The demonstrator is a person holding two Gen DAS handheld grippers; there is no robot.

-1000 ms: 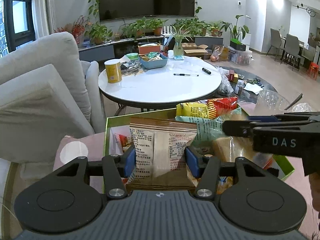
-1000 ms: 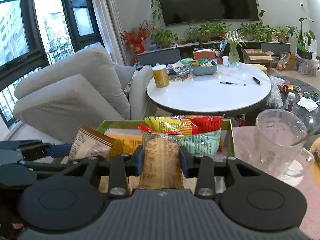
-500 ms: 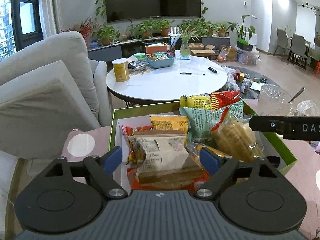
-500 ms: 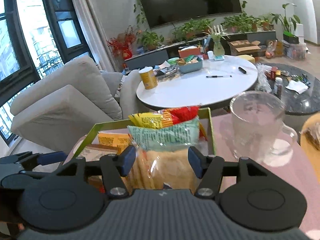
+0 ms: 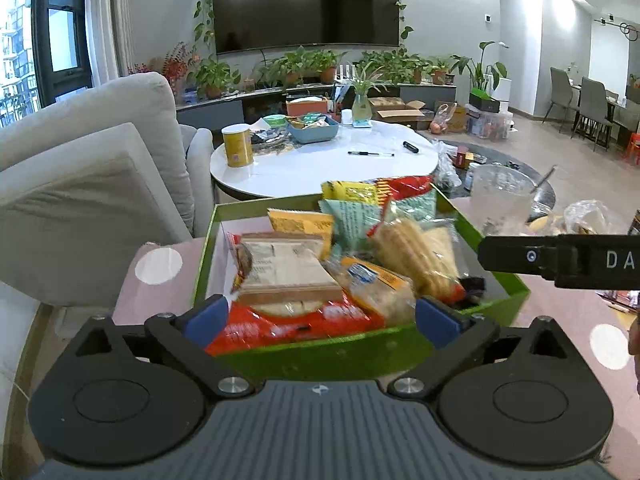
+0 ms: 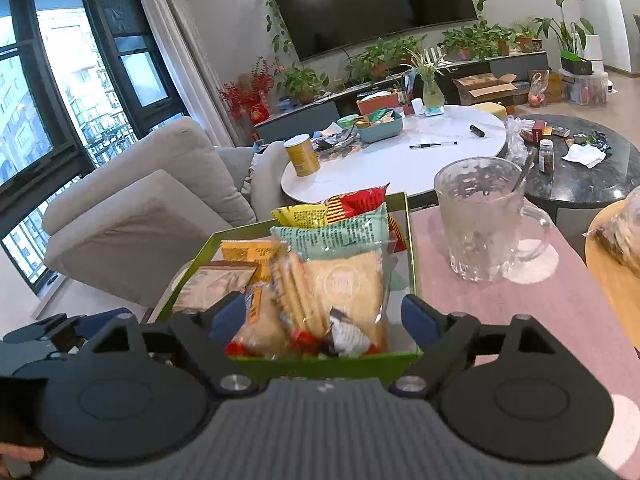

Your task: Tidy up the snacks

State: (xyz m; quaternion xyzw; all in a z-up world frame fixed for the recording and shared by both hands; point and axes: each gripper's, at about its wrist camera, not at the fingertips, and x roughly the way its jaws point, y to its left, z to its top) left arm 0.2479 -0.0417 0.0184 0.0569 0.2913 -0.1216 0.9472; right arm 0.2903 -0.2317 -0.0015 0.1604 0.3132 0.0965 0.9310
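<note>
Both packets had dropped into the green box (image 5: pixel 320 352); our left gripper (image 5: pixel 320 320) was opening, our right gripper (image 6: pixel 324 316) gaped empty. Snacks looked mostly boxed.

Living room with a wall-mounted television (image 5: pixel 306 2) under ceiling spotlights, potted plants (image 5: pixel 304 66) below it, grey sofa (image 5: pixel 92 184) by tall windows (image 6: pixel 52 92), round white table (image 5: pixel 320 168), dining chairs (image 5: pixel 580 100) on the far right

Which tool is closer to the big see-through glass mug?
Right. The right tool is just left of the clear glass mug; the left tool is farther left, across the green snack tray.
</note>
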